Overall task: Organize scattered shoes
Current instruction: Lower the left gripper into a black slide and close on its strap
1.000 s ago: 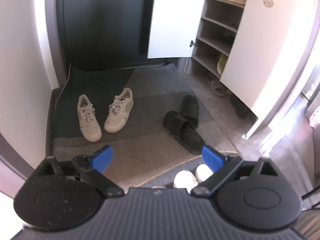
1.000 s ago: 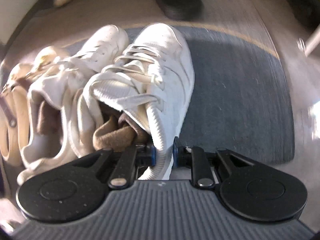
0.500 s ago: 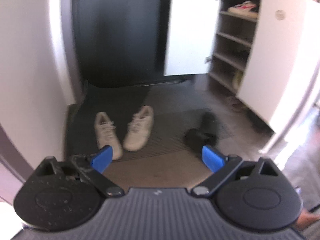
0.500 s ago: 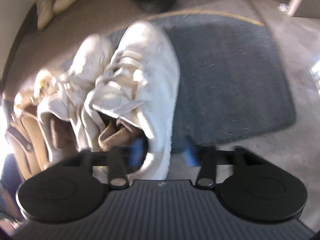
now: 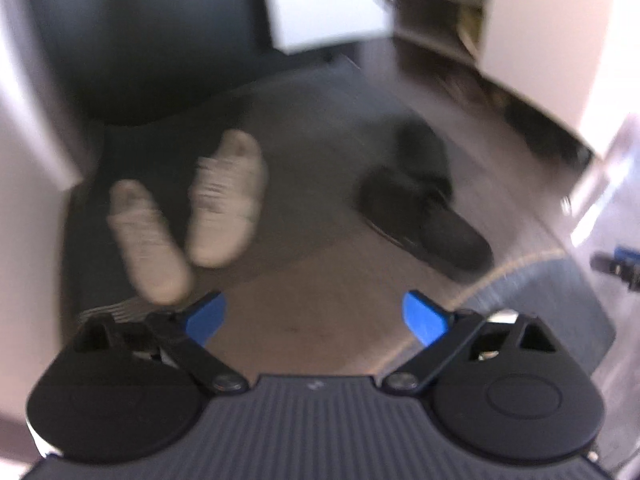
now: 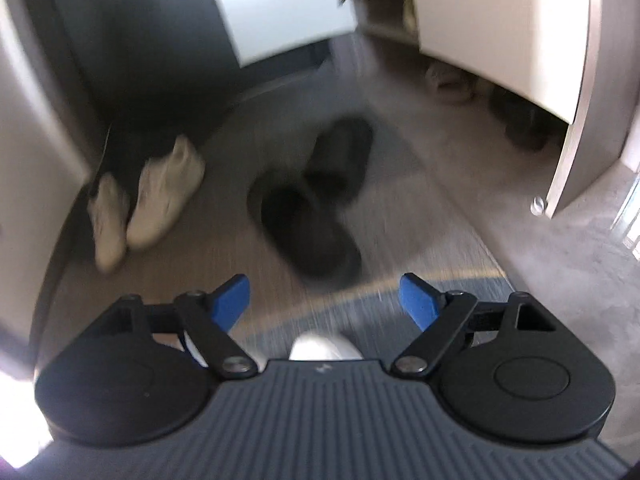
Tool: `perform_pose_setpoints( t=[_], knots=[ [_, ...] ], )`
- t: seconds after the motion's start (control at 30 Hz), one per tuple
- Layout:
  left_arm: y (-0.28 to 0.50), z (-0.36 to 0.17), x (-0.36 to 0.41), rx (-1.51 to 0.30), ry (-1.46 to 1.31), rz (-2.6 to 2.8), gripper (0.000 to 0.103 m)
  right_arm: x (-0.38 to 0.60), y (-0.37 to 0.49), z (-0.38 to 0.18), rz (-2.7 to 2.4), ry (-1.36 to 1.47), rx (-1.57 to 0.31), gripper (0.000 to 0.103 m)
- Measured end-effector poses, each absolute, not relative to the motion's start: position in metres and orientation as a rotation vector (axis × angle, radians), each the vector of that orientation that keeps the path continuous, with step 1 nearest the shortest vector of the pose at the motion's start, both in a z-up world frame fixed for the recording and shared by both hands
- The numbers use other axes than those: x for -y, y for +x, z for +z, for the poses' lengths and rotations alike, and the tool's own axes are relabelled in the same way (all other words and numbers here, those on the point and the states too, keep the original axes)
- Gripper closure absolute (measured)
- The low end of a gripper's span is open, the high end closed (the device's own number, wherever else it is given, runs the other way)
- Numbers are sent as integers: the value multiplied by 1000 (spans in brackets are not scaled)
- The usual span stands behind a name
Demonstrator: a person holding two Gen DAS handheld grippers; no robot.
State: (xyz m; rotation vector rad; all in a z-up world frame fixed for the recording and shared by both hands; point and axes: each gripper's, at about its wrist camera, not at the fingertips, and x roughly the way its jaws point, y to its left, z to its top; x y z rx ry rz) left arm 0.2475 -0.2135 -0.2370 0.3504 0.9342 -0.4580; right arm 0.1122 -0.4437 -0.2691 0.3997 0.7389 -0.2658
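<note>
The left wrist view is blurred. A pair of white sneakers (image 5: pixel 224 204) lies on the dark doormat ahead of my left gripper (image 5: pixel 314 316), which hangs open and empty above the floor. To their right is a pair of black slippers (image 5: pixel 424 208). My right gripper (image 6: pixel 325 300) is open with nothing between its fingers. Just below it shows the toe of another white sneaker (image 6: pixel 324 346) on the blue-grey mat (image 6: pixel 420 284). Farther off in the right wrist view lie the white sneakers (image 6: pixel 164 200) and the black slippers (image 6: pixel 312 216). The right gripper (image 5: pixel 618 264) shows at the left view's right edge.
A shoe cabinet (image 6: pixel 500 20) with open white doors stands at the right, with shelves inside and more footwear (image 6: pixel 448 80) on the floor beneath. A dark door (image 5: pixel 160 40) closes the far end. A pale wall (image 5: pixel 24 120) runs along the left.
The right gripper let go of the white sneaker's heel, opened wide, rose and tipped up toward the entrance. The left gripper sank toward the floor, nearer the white sneakers, still open.
</note>
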Motion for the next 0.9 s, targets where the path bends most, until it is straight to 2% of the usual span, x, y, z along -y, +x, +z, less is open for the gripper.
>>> perform_pose_setpoints(
  t=[0.17,0.33,0.43,0.7,0.77,0.9],
  knots=[
    [275,-311,292,-914,331,-527,7,439,105,-289,-292,434,-690,19],
    [321,-392,349,-945,346,-436,15,462,92,-305,-421,485,-637,19],
    [344,-417,359,-1042,231,-386,16,475,99,-311,-433,483,-652,19],
    [369,-453,379,-1024,253,-344,17,480,130,-330,-404,474,-660,19],
    [375,-459,378,-1022,240,-328,23,477,135,-335,-390,477,-672,19],
    [386,-467,386,-1024,209,-318,29,471,142,-342,-392,448,-686,19]
  ],
)
